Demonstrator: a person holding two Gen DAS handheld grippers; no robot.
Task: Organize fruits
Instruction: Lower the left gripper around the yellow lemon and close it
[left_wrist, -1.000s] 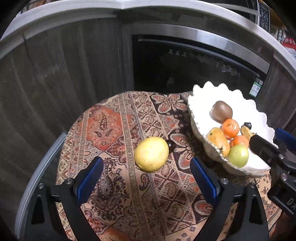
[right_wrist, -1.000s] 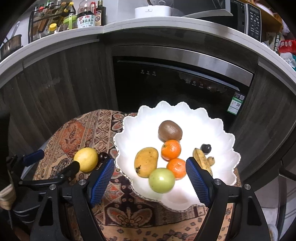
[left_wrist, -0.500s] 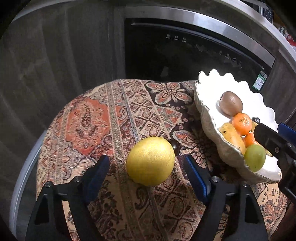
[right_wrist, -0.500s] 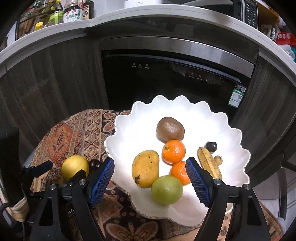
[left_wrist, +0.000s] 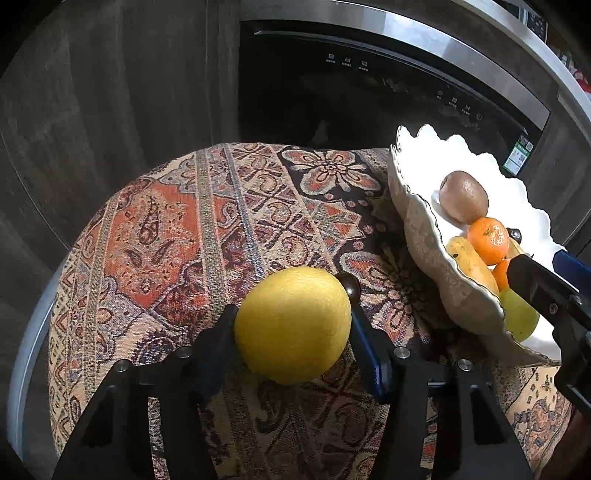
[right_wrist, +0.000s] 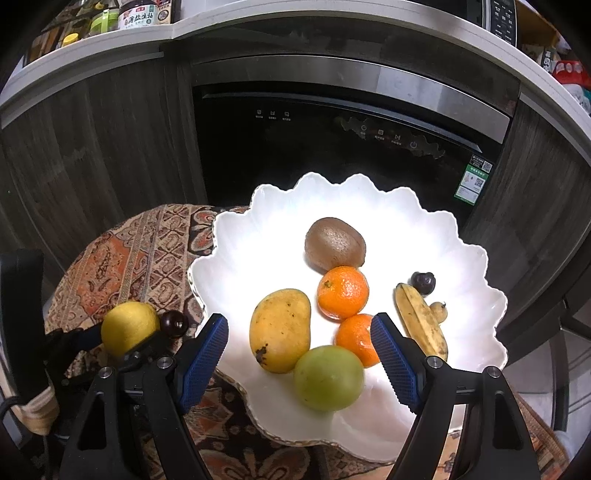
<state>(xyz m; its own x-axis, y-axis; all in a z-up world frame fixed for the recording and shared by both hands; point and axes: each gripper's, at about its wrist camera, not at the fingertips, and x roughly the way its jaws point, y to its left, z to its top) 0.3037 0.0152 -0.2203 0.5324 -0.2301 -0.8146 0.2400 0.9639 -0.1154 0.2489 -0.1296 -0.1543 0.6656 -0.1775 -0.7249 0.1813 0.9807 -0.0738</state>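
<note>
In the lower middle of the left wrist view, the left gripper (left_wrist: 291, 321) is closing its jaws on a yellow lemon (left_wrist: 292, 325), the blue pads pressing against the fruit's two sides as it is sitting on the patterned cloth (left_wrist: 177, 236). A small dark round fruit (left_wrist: 350, 286) is lying just behind the lemon, touching it at the upper right, mostly hidden in this view. At the right edge, a white scalloped bowl (left_wrist: 424, 236) is showing only in part, its fruit cut off by the right gripper's black finger. The right wrist view is showing the whole bowl (right_wrist: 258, 236) in the centre: a kiwi (right_wrist: 334, 243), two mandarins (right_wrist: 342, 291), a mango (right_wrist: 279, 329), a green apple (right_wrist: 328, 377), a small banana (right_wrist: 421, 323) and a dark mangosteen (right_wrist: 423, 282), with a tiny tan fruit beside the banana that is hard to identify. The right gripper (right_wrist: 299, 354) is hanging over the bowl's near side with its jaws spread wide, clasping nothing; whether a pad is touching the lower mandarin cannot be told. At the lower left of this view the lemon is appearing clamped. Jars are standing on the counter at the upper left, their labels unreadable.
</note>
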